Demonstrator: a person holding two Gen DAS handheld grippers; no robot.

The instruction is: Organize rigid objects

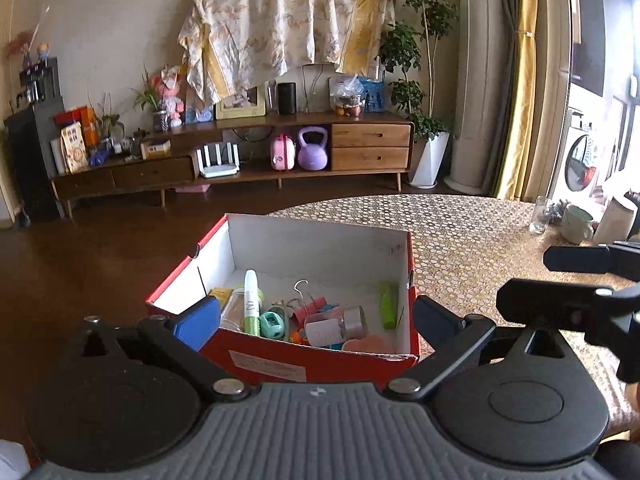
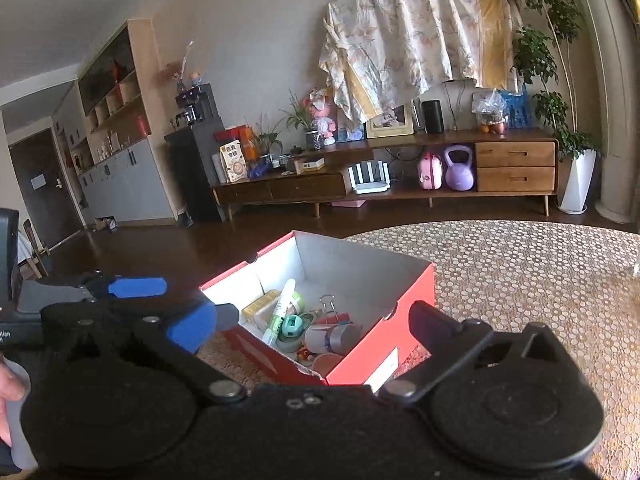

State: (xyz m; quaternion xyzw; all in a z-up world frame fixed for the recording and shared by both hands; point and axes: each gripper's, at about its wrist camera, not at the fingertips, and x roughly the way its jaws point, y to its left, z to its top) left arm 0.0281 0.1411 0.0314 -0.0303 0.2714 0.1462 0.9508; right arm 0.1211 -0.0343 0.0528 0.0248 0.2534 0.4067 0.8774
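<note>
While held wide apart and empty, left gripper (image 1: 316, 320) and right gripper (image 2: 316, 324) flank red box (image 1: 320, 364) on counter (image 1: 480, 248). Inside, white-green tube (image 1: 251, 304) lying lengthwise, cap toward far wall. Label writing unreadable.

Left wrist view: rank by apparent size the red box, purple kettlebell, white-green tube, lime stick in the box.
1. red box
2. purple kettlebell, though it sits far back, so it only looks smaller
3. white-green tube
4. lime stick
</note>
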